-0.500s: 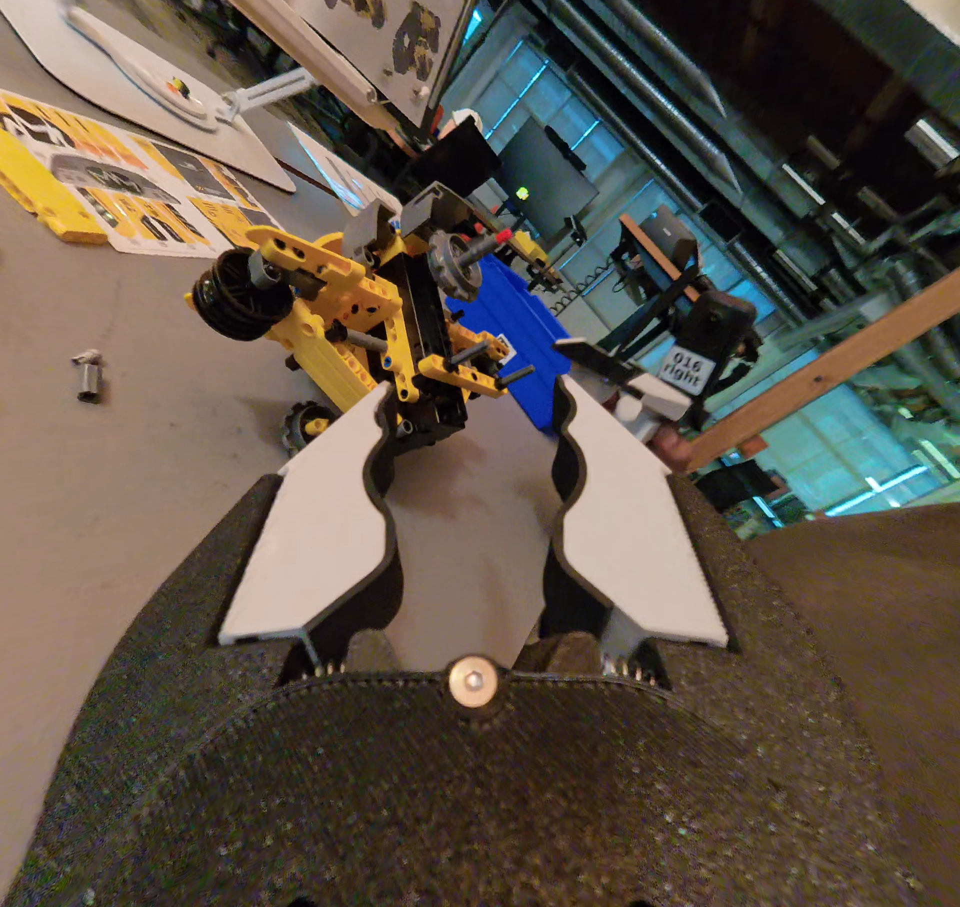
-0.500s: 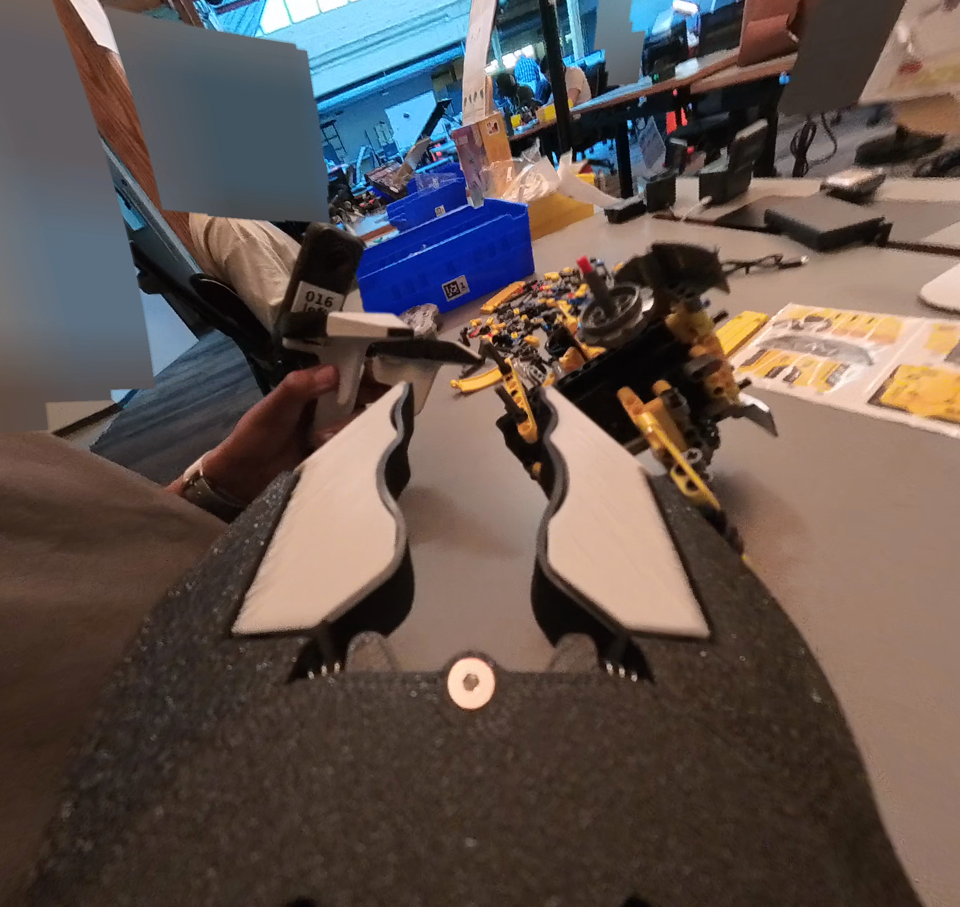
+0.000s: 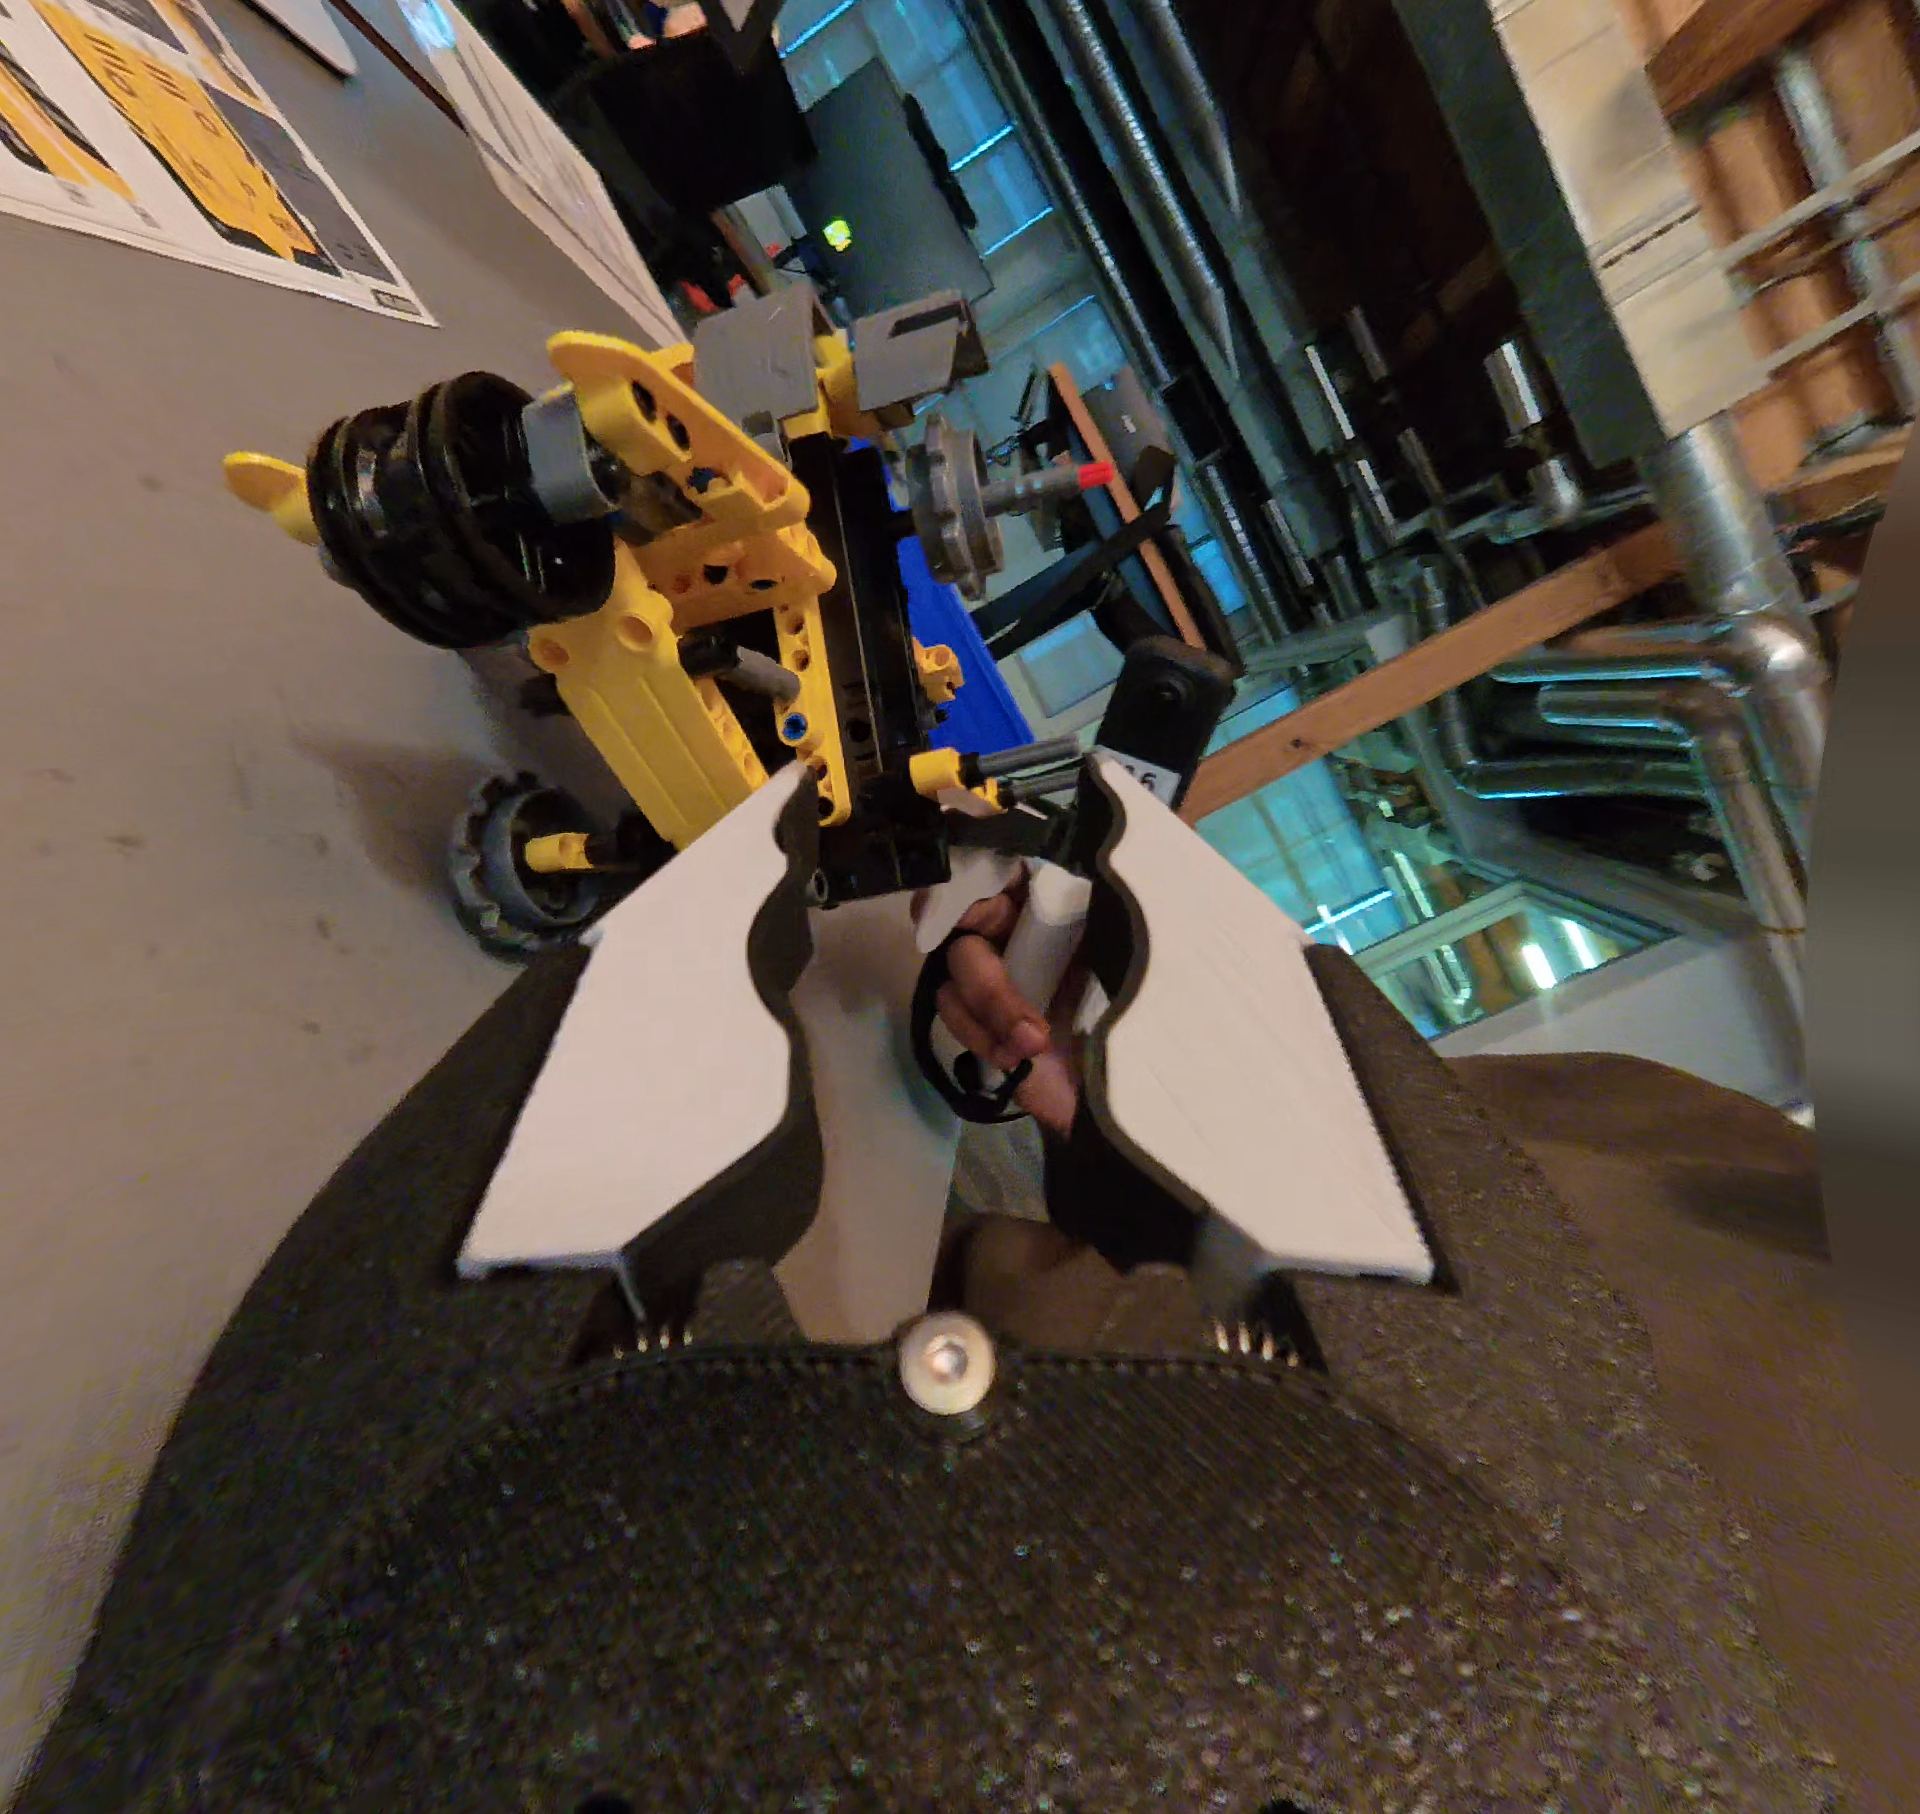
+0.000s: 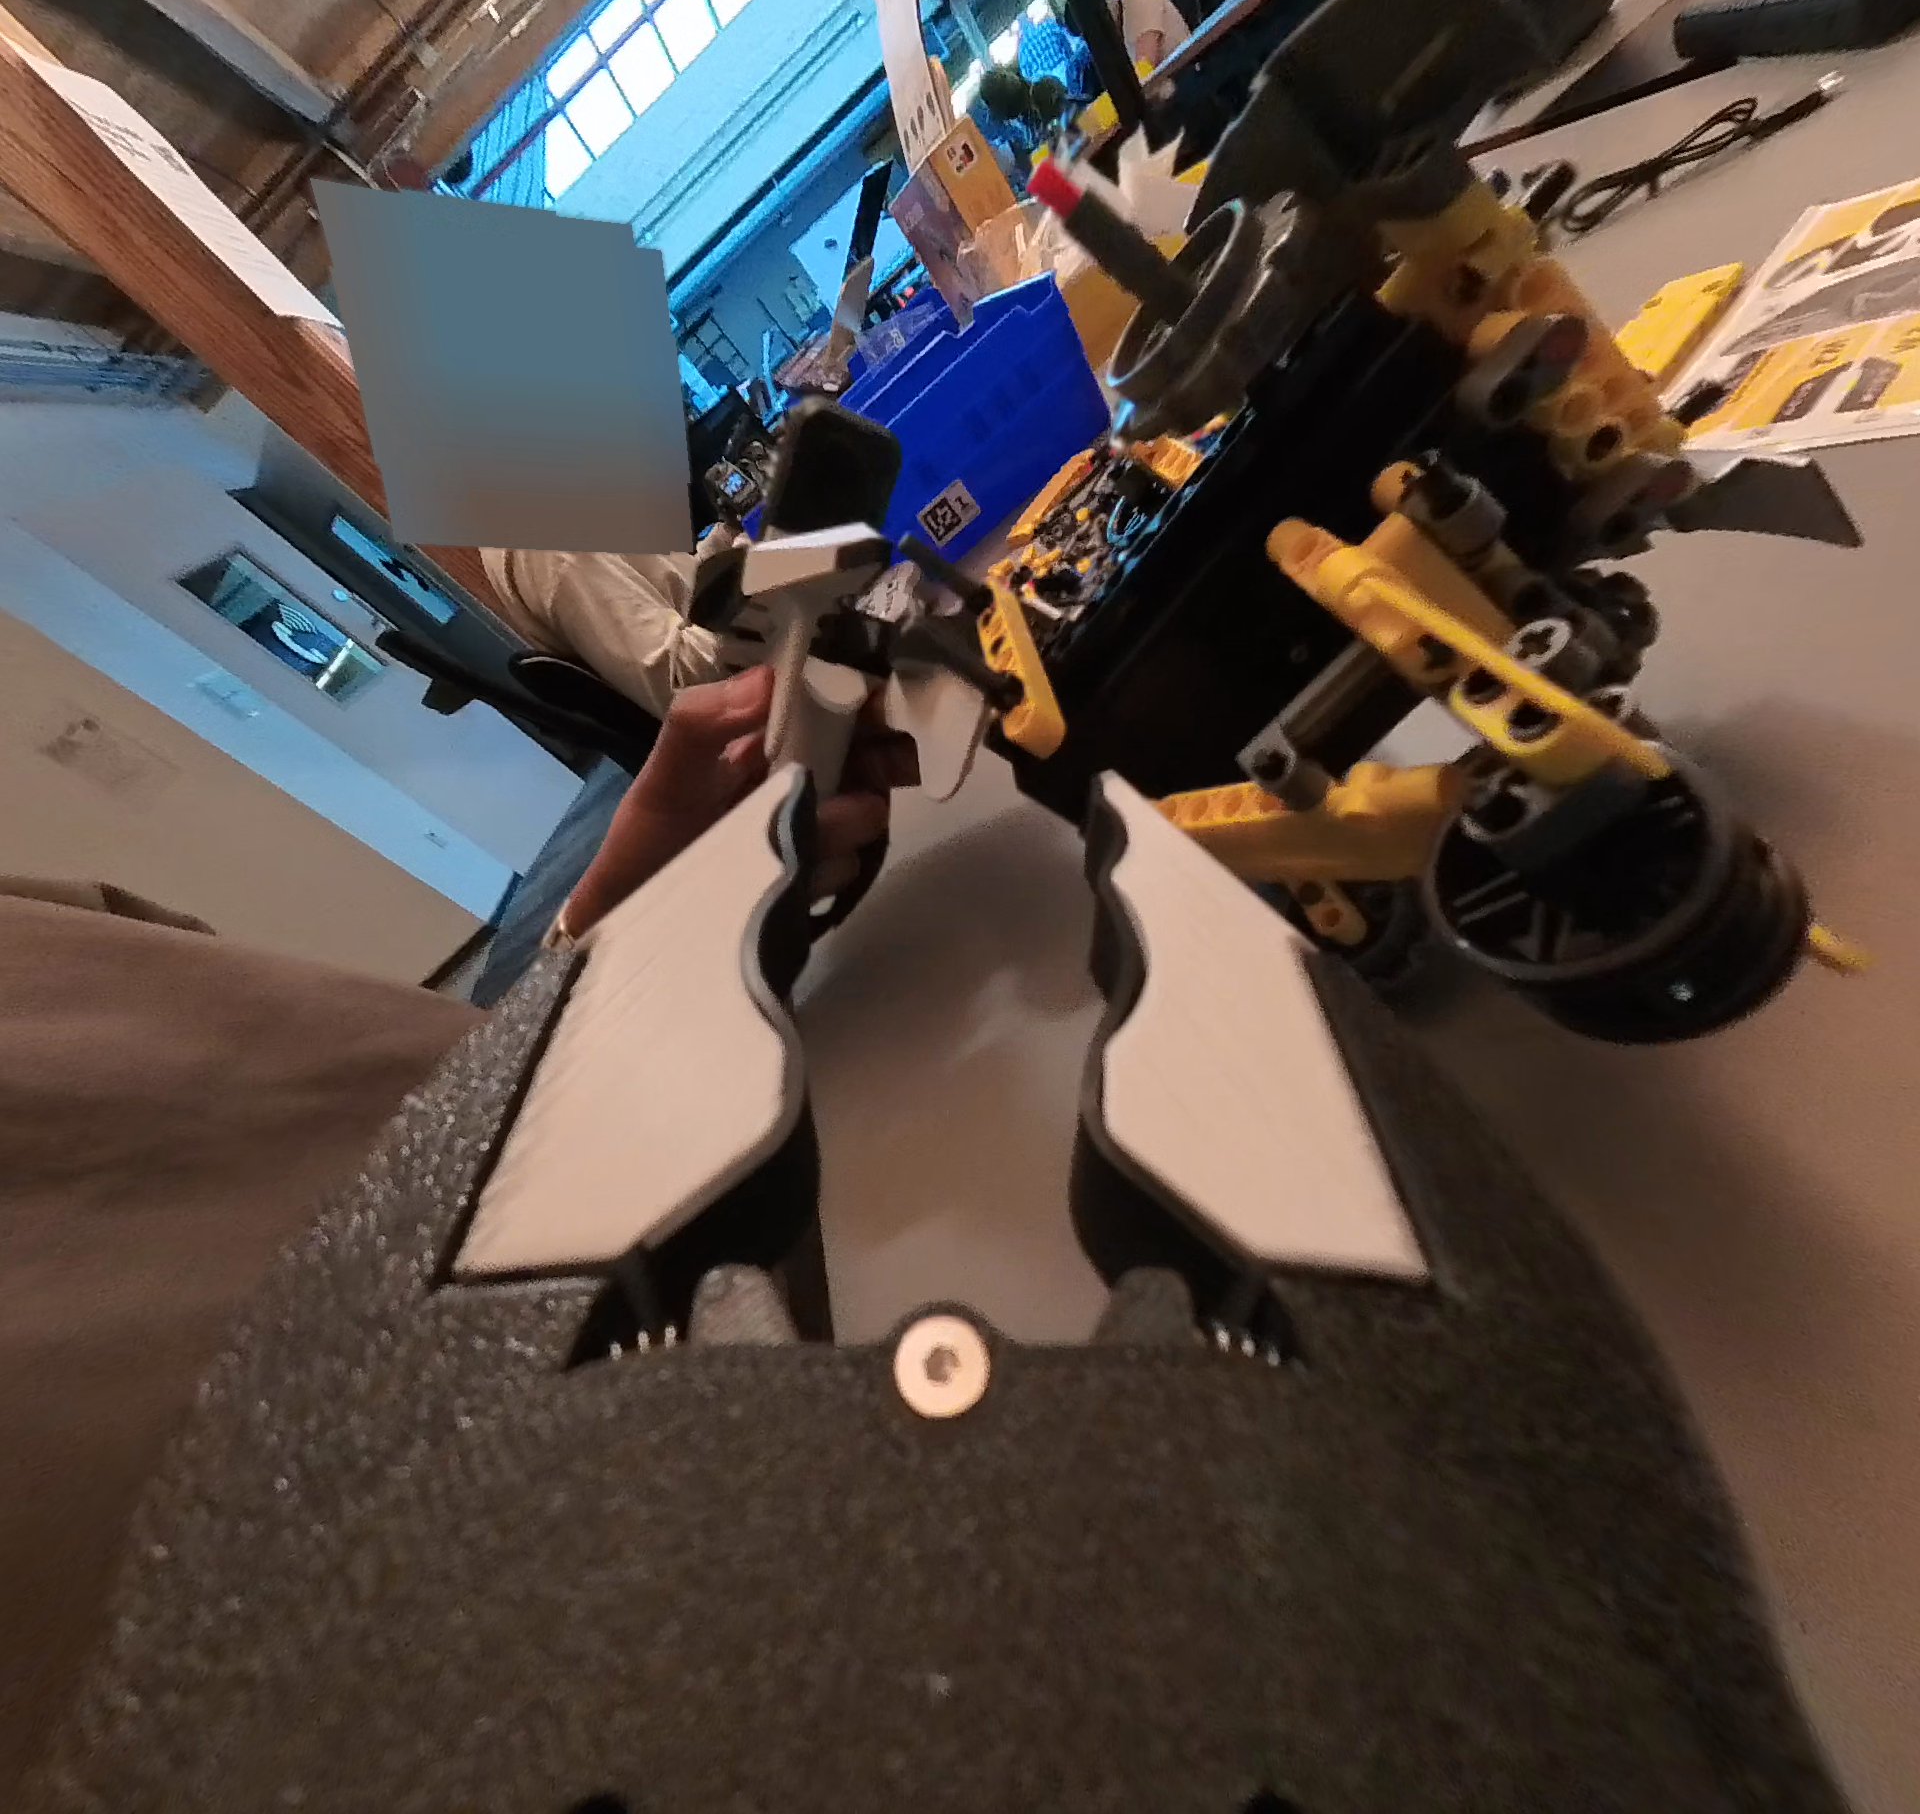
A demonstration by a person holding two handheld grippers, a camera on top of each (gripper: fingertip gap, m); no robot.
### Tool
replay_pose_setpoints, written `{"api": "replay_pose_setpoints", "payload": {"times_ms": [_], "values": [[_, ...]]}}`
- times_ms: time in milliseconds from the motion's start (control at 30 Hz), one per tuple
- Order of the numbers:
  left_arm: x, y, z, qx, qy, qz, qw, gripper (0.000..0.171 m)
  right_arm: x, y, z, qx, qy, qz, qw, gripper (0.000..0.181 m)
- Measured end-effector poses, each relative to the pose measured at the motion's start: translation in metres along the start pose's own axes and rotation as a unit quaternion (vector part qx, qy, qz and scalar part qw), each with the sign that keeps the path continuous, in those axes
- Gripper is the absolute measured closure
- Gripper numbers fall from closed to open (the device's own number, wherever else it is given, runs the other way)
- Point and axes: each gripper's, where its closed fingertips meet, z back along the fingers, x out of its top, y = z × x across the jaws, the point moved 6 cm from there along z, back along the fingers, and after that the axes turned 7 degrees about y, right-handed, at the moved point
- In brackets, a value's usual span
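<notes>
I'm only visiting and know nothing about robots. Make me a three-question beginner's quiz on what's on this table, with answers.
1. True or false: both the left gripper and the right gripper have their fingers apart.
2. Which colour is the bin behind the toy vehicle model? A red, B blue, C green.
3. Fill in: the printed sheets lying on the grey table are mostly white and ____.

Key: 1 true, and neither gripper grips anything. 2 B. 3 yellow.
</notes>
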Motion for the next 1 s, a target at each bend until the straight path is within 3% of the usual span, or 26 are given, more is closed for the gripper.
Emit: {"api": "replay_pose_setpoints", "payload": {"times_ms": [200,433,667,1000], "values": [[0.001,0.011,-0.005,-0.033,0.01,0.033,0.999,0.134,0.009,-0.011,-0.001,-0.005,-0.012,-0.016,1.0,0.13],[-0.011,0.002,-0.026,-0.07,0.081,0.027,0.994,0.141,0.017,-0.022,0.007,-0.015,-0.003,-0.028,0.999,0.129],[-0.016,-0.004,-0.038,-0.097,0.109,0.045,0.988,0.131,0.017,-0.021,0.013,0.062,0.026,-0.077,0.995,0.126],[-0.008,-0.004,-0.037,-0.071,0.085,0.041,0.993,0.127,0.023,-0.027,0.011,0.044,0.047,-0.089,0.994,0.131]]}}
